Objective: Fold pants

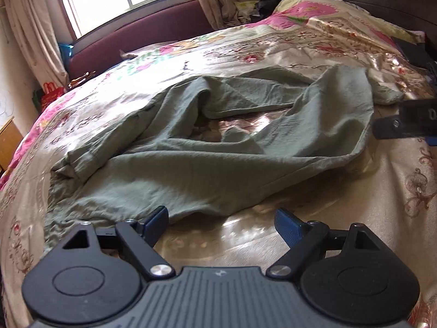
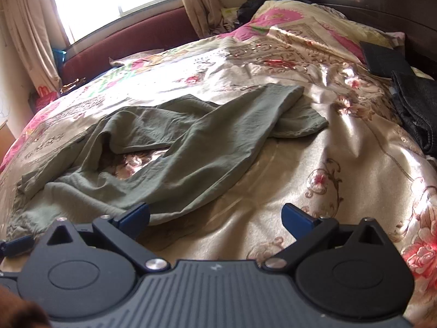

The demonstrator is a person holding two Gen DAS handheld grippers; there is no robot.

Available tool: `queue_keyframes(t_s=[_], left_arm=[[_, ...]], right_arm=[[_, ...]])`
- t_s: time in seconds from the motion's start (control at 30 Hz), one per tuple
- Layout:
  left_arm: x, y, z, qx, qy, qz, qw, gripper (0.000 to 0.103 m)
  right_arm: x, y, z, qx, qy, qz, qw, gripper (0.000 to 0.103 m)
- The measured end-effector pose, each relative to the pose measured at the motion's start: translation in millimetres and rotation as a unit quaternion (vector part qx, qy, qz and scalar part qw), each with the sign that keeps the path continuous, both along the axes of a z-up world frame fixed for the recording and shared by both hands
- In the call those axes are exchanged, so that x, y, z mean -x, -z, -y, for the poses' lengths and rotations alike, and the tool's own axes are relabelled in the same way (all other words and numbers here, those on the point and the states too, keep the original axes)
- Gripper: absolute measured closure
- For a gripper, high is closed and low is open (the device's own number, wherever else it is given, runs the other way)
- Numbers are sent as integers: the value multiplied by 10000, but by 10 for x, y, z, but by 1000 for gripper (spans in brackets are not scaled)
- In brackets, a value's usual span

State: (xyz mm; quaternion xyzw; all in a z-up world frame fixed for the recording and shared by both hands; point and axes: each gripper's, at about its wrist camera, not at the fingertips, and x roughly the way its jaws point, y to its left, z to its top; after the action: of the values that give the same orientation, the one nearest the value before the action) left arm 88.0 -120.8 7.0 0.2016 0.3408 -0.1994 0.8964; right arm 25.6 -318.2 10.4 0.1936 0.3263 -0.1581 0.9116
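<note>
Grey-green pants (image 1: 191, 161) lie crumpled on the floral bed cover, legs crossed and bunched, a gap of cover showing between them. My left gripper (image 1: 221, 222) is open and empty, low over the cover just short of the pants' near edge. The pants also show in the right wrist view (image 2: 169, 147), with the leg ends toward the far right. My right gripper (image 2: 215, 217) is open and empty, its left finger at the pants' near edge. Part of the right gripper shows at the right edge of the left wrist view (image 1: 404, 125).
The shiny floral bed cover (image 2: 314, 169) spreads over the whole bed. Dark folded clothes (image 2: 418, 109) and a dark flat item (image 2: 385, 57) lie at the right. A maroon headboard (image 1: 142, 35), curtains and a window stand behind. A wooden stand (image 1: 8, 142) is at the left.
</note>
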Motion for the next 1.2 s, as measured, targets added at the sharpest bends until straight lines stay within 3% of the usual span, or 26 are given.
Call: queue_keyframes(t_s=[0.1,0.2,0.3,0.4,0.43,0.47,0.53,0.57,0.63,0.77,0.87,0.93,0.97,1.03,1.13,1.2], left_arm=[[-73,101,218,-22,389,-35,9992,4],[-175,199,332,84,603,-252,9978,14],[-248,253,366,373,741,-428,9956,20],[-274,282,409,368,854,-343,9951,20],[-284,287,425,359,875,-314,9950,21],[-290,286,431,364,882,-316,9949,24],[-313,280,458,400,887,-378,9945,32],[-311,266,475,375,904,-370,9945,37],[-307,238,514,278,930,-290,9949,41],[-209,134,493,469,1019,-288,9933,41],[-49,96,477,655,1201,-351,9900,41],[67,149,528,564,1380,-422,9879,41],[101,186,551,491,1438,-454,9873,41],[184,224,567,347,1530,-436,9867,41],[222,159,517,376,1603,-414,9855,41],[191,115,506,400,1565,-400,9861,40]], right_arm=[[-222,128,263,-351,223,-109,9991,2],[-441,235,495,-673,342,-40,9971,6],[-676,325,684,-987,363,107,9944,22],[-875,422,805,-1171,442,58,9921,36],[-904,432,838,-1143,513,88,9921,55],[-923,431,878,-1098,598,136,9921,83],[-946,426,996,-1317,711,169,9886,100],[-927,421,1091,-1664,711,298,9830,100],[-818,323,1166,-1843,702,557,9788,100],[-404,-106,1122,-1579,494,1212,9787,101],[56,-375,1045,-1246,558,1458,9799,101],[364,-392,986,-970,784,1375,9826,100],[468,-330,947,-694,949,1195,9858,94],[506,-128,924,-430,992,649,9920,94],[565,160,1061,-1084,952,406,9887,91],[577,236,1155,-1345,1104,543,9832,76]])
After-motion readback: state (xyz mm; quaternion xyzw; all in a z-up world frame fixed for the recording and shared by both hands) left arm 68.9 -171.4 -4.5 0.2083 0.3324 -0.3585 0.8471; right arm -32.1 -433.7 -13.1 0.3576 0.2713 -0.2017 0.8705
